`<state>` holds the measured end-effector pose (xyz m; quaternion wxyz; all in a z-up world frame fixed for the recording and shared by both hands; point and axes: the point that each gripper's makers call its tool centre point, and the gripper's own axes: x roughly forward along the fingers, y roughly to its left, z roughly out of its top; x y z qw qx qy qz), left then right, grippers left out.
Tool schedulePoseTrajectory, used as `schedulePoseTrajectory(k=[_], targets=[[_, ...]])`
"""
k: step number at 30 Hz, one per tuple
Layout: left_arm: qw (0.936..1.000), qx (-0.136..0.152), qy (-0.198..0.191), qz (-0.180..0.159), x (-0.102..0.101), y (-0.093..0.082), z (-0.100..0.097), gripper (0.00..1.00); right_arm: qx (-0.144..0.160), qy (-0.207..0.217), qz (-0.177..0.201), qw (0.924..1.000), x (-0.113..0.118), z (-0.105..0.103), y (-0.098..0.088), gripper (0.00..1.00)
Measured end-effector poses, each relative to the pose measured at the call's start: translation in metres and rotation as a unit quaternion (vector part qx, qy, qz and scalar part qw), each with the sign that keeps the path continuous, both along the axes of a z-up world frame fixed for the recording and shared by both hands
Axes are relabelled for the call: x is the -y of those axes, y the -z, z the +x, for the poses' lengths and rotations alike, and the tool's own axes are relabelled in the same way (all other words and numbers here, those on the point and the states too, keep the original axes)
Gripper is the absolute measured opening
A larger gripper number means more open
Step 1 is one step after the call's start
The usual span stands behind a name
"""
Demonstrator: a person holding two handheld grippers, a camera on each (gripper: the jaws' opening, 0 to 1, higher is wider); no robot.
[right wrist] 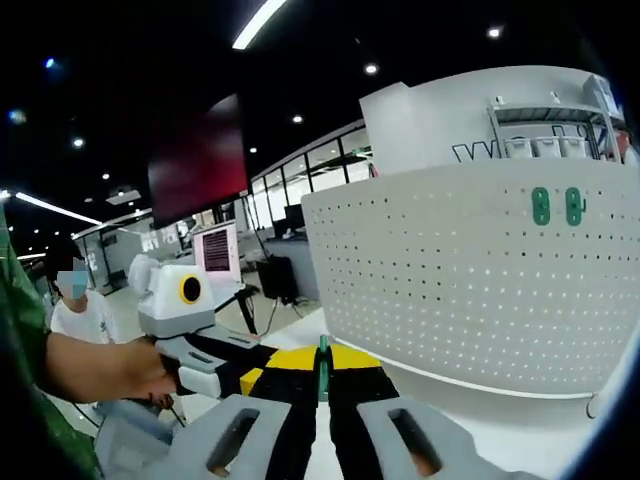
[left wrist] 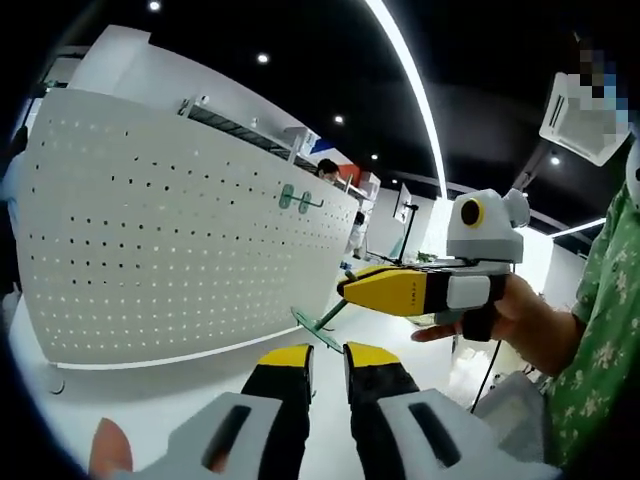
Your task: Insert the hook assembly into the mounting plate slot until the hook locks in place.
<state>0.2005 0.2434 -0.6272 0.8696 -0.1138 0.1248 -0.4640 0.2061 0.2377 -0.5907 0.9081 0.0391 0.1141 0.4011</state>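
A white pegboard mounting plate (left wrist: 150,230) (right wrist: 460,270) stands upright on the table. A green hook part (left wrist: 296,198) is fixed near its upper edge, and in the right gripper view it appears as two green tabs (right wrist: 556,205). My right gripper (right wrist: 322,365) is shut on a thin green hook assembly (right wrist: 322,372). In the left gripper view this gripper (left wrist: 345,288) comes in from the right, with the hook (left wrist: 322,320) hanging below its tips, short of the board. My left gripper (left wrist: 328,355) (right wrist: 245,375) has a narrow gap and holds nothing.
The white tabletop (left wrist: 150,400) runs under the board. A person in a green patterned shirt (left wrist: 600,330) holds the grippers. Another person (right wrist: 80,310) and a monitor (right wrist: 215,250) are farther back. Shelving (right wrist: 545,130) rises behind the board.
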Motion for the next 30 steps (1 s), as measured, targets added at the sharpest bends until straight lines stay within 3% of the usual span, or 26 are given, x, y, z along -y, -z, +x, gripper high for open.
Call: schedulePoseTrajectory(k=[5,30], targets=[[1.0000,0.004,0.005,0.002,0.002,-0.001,-0.001,0.06,0.002,0.001,-0.001,1.0000,0.001,-0.001,0.000,0.01],[0.9977,0.056,-0.015,0.036,-0.007,-0.010,-0.001,0.03,-0.003,-0.002,-0.014,0.9999,0.002,-0.015,0.006,0.02]])
